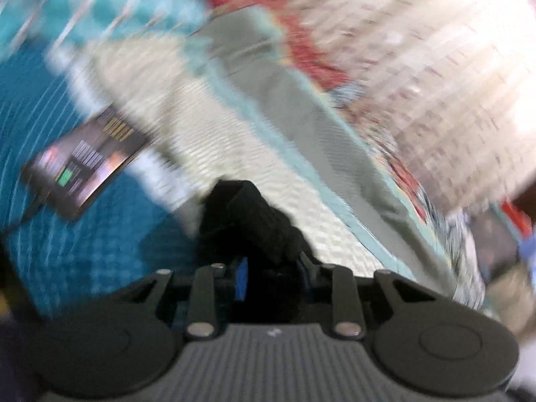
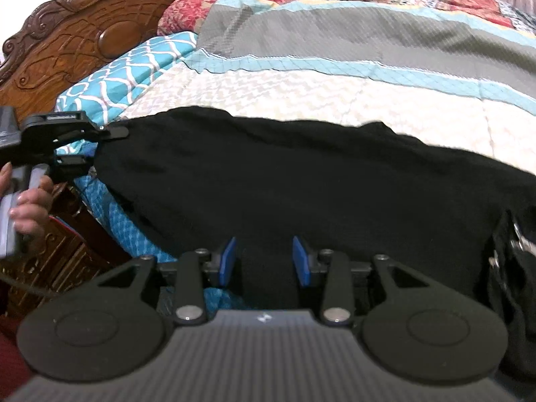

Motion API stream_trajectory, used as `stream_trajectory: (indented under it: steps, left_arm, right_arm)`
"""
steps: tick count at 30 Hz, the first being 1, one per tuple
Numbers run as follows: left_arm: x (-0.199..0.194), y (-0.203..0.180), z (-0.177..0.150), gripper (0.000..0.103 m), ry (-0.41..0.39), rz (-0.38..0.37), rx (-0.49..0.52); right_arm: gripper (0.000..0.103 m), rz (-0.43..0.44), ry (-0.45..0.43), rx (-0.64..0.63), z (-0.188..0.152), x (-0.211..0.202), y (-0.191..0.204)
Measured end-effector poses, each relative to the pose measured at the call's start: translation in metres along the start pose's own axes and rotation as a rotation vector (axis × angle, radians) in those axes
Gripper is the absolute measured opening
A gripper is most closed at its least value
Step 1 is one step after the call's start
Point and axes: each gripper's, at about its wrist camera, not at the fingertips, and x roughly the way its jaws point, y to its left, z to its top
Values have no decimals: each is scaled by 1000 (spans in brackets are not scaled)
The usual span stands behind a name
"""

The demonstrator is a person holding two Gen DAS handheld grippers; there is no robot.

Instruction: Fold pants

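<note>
Black pants [image 2: 301, 184] lie across the cream quilt [image 2: 301, 100], with the waist end and a metal buckle [image 2: 517, 239] at the right. A fold of the cloth fills the gap between the blue pads [image 2: 227, 263] of my right gripper [image 2: 264, 261], which is shut on it. At the left, my left gripper [image 2: 100, 145], held in a person's hand [image 2: 30, 207], has the far edge of the pants lifted. The left wrist view is blurred. It shows a bunch of the black pants [image 1: 248, 214] pinched in my left gripper [image 1: 272, 276].
A lit phone [image 1: 83, 164] with a cable lies on the teal bedcover [image 1: 83, 251]. A carved wooden headboard [image 2: 83, 33] and a wooden nightstand [image 2: 67, 251] stand at the left. A teal patterned pillow [image 2: 134, 67] and a grey and red quilt [image 2: 335, 33] lie behind.
</note>
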Motion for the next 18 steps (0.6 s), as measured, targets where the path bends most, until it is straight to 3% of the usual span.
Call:
stream_trajectory:
  steps: [5,11,15,18]
  left_arm:
    - [0,-84,-32,26,0,-68,371]
    - [33,-143,-99,26,132,-147,711]
    - [57,-157,-144,26,222,-110,897]
    - [58,-165,-160,27,209,-89,992]
  right_arm:
    - [40,56,-67,97,20,1,-10]
    - [41,25,-82,316,3,-12,-51]
    - [42,-2,-85,419,-11,-20,-68]
    - [43,2,-99,429,-12,-25,-69]
